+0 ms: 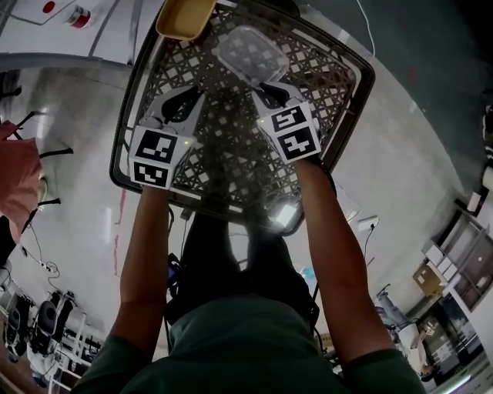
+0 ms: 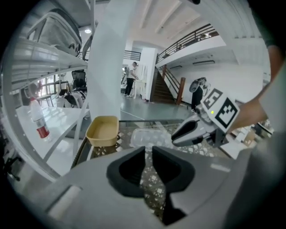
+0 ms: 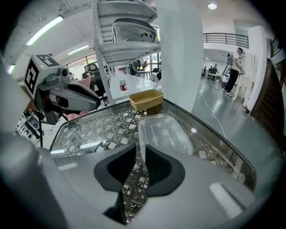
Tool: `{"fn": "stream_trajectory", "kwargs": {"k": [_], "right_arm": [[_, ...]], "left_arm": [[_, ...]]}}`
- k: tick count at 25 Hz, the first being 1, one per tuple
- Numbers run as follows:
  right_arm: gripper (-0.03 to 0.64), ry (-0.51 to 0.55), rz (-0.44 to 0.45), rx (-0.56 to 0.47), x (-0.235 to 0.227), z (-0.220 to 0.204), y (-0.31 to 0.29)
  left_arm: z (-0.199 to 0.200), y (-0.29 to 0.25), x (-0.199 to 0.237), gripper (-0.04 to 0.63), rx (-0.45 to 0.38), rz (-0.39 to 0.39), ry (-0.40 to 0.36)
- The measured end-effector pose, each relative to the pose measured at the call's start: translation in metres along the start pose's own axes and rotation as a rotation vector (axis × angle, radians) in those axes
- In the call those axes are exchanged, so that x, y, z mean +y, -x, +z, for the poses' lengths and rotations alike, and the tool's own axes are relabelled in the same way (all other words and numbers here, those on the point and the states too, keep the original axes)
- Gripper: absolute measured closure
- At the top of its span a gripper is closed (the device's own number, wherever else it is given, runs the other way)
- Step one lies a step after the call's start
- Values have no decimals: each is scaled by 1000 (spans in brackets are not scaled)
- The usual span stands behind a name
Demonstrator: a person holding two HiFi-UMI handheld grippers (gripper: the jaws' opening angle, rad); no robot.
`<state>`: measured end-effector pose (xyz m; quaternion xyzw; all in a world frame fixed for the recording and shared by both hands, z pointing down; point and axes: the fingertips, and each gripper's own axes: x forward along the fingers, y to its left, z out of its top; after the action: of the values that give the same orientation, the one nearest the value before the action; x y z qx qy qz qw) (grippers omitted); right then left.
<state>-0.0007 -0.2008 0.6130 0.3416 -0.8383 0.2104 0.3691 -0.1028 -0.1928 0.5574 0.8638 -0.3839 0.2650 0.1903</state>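
A large hall with shelving surrounds a glass-topped desk point(image 1: 123, 158) over a woven lattice.

In the head view, the left hand-held gripper point(image 1: 189, 95) and the right hand-held gripper point(image 1: 262, 91) hover side by side over the glass. Both point toward a clear plastic box point(image 1: 250, 52), which lies flat near the far edge, and a yellow tray point(image 1: 185, 15) overhangs the far rim.

In the left gripper view, its jaws are nearly pressed together and hold nothing, with the box just ahead.

The right gripper view shows its jaws equally narrow and empty, and the box is nearest to them.
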Motion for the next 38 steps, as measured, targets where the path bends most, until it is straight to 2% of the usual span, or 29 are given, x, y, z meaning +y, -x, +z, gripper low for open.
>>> {"fn": "stream_trajectory", "kwargs": {"k": [15,17,27,38], "right_arm": [[546,40,32,79,0,-23,-40],[572,35,27,77,-3,-23,-42],[612,62,14,89,-3,-19,-45],[614,72,-3,21,7,3,-10]], "left_arm": [[-19,-12,11,546,1,0,32],[-20,-14,12,546,0,-1,35],[-18,-16,10,549,-5,-9,34],[1,-3,8,552,-24,6,19]]}}
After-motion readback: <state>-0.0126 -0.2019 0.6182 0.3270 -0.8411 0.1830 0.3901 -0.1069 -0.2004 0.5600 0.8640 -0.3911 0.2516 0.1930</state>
